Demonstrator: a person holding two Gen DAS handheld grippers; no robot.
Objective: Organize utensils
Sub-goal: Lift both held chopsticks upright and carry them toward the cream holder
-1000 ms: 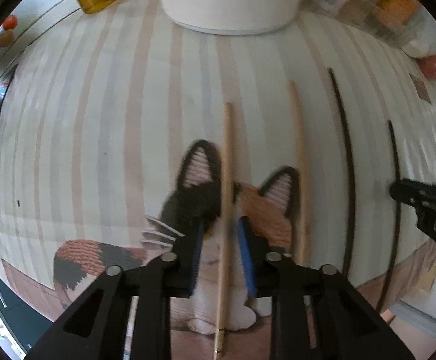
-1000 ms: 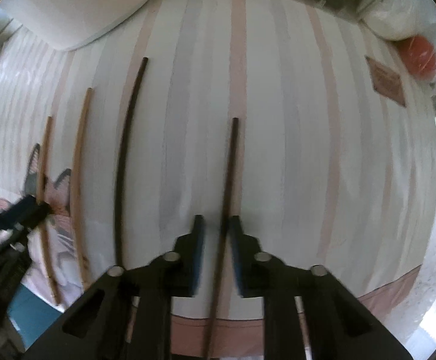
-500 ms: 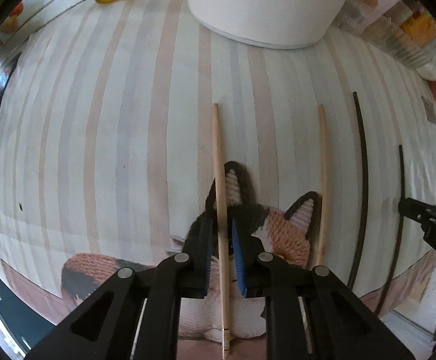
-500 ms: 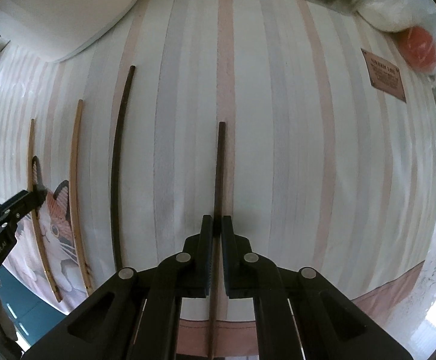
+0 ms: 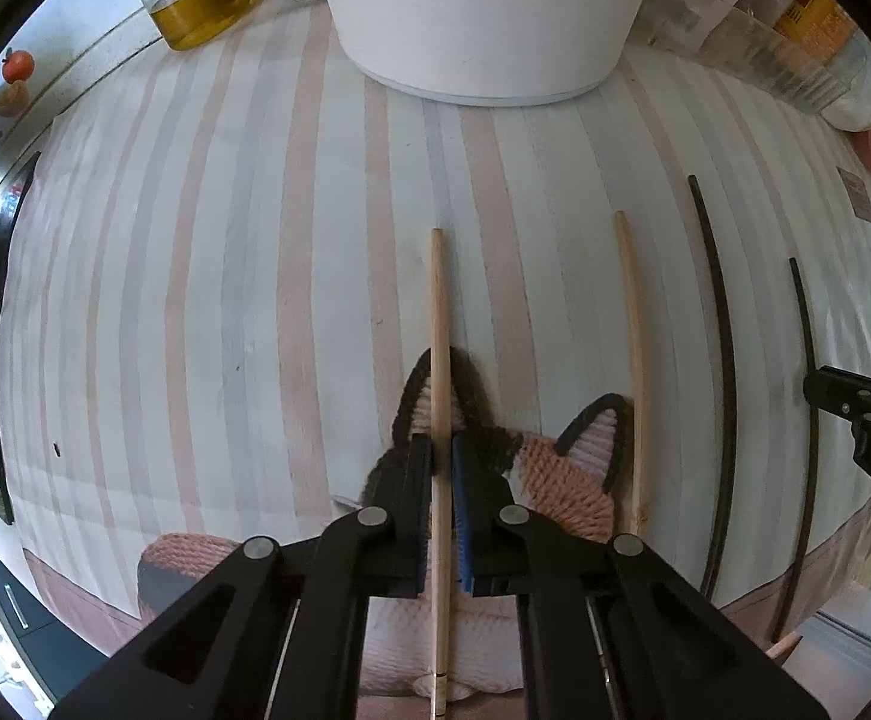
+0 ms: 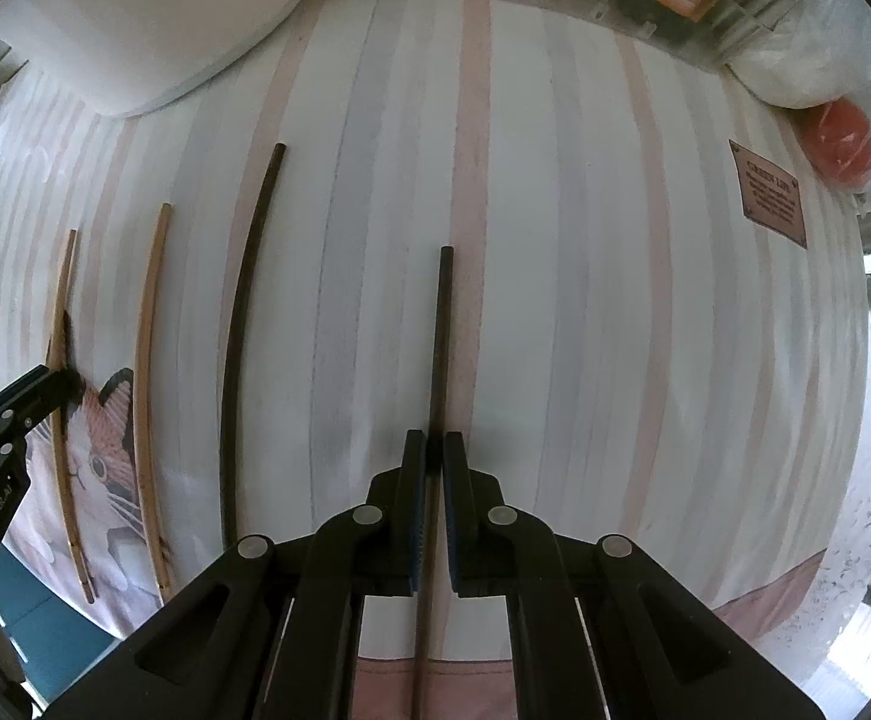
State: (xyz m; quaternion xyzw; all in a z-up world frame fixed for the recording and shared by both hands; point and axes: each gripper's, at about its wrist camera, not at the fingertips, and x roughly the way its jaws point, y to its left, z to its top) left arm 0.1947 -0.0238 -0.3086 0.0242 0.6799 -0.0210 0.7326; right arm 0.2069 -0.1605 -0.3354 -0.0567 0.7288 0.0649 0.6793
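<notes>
Chopsticks: left claw (image 5: 442,450) grips a pale chopstick (image 5: 439,324), right claw (image 6: 434,449) a dark chopstick (image 6: 440,330); lift both level, keeping ends aligned.

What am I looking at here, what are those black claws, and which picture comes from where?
Each picture comes from a fisheye camera on a hand-held gripper that a person carries, looking down along its two fingers. In the left view, the left hand-held gripper has just closed on a pale wooden chopstick. In the right view, the right hand-held gripper is shut on a thin dark chopstick. Another pale chopstick and another dark chopstick lie between them on a striped cloth, near a cat-shaped woven mat.
</notes>
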